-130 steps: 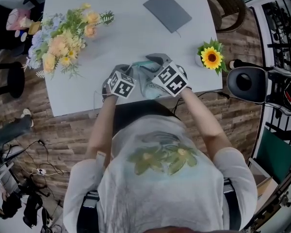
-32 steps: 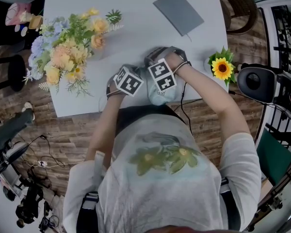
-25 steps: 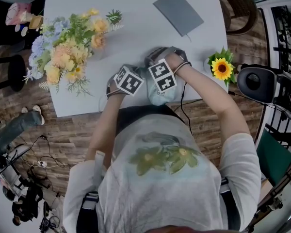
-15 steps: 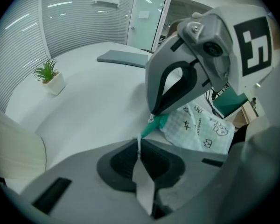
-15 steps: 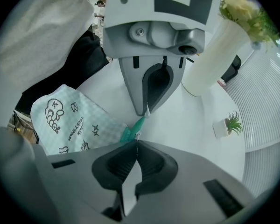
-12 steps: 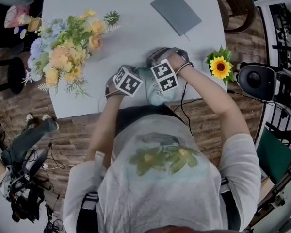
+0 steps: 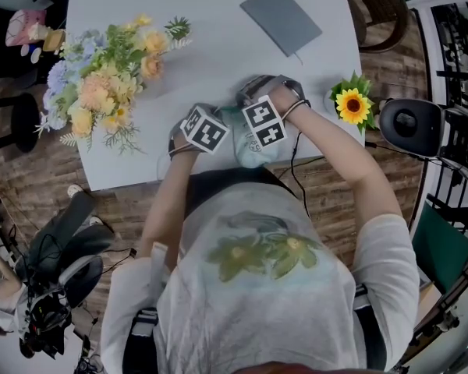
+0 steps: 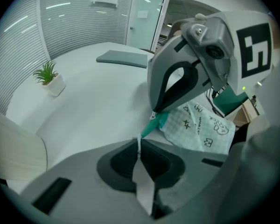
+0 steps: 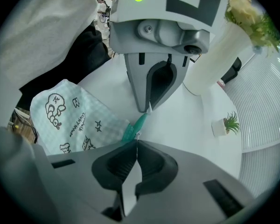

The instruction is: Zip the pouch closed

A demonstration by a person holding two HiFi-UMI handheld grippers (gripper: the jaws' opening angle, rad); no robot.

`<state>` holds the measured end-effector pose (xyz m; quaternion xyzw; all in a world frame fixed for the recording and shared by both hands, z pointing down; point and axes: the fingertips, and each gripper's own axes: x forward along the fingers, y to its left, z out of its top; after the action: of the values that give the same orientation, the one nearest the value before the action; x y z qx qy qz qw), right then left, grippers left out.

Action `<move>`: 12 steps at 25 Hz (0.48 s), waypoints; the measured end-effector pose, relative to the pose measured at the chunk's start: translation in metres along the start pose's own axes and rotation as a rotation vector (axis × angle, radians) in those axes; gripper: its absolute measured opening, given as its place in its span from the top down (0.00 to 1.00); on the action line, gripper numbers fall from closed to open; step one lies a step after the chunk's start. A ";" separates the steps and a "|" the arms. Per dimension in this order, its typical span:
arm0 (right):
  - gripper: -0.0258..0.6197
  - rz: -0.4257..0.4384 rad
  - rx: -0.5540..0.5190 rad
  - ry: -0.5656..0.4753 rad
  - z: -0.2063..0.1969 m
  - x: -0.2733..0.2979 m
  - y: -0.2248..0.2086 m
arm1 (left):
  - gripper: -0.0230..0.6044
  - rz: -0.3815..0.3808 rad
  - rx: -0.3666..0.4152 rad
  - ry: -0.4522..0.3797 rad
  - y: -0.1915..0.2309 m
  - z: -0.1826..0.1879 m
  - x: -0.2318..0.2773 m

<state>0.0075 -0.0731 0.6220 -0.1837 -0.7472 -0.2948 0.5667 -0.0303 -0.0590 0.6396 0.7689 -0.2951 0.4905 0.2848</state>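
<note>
Down at the near edge of the table, right in front of the person, the pouch lies flat, with both claws crowded over one end of its opening. The left gripper is pressed together on a thin pale strip at the end of the teal zip, and that looks like the anchor. The right gripper is pinched shut as well, on what looks like the small metal pull. The two sit almost tip to tip, with just a short run of teal stretched between them. How much of the zip is already closed cannot be told from here, since the claws cover it. The step in hand reads as the pull itself, and it probably calls for tension. The left claw should hold its end firm and low against the table. The right should travel straight along the line of the teeth, not upward, so the tape stays taut and the checked fabric does not bunch into the slider. A grip this fine could slip off the pull, so a slow, even draw seems the safer choice.
</note>
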 end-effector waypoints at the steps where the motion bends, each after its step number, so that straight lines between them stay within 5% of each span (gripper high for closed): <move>1: 0.93 0.001 0.003 -0.001 -0.001 -0.001 0.000 | 0.92 0.001 0.001 0.001 0.000 0.000 0.000; 12: 0.93 -0.014 0.009 0.012 -0.002 -0.003 0.002 | 0.92 0.021 0.024 0.009 -0.001 0.000 0.001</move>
<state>0.0115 -0.0725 0.6198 -0.1744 -0.7464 -0.2965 0.5697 -0.0296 -0.0587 0.6402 0.7670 -0.2959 0.5004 0.2717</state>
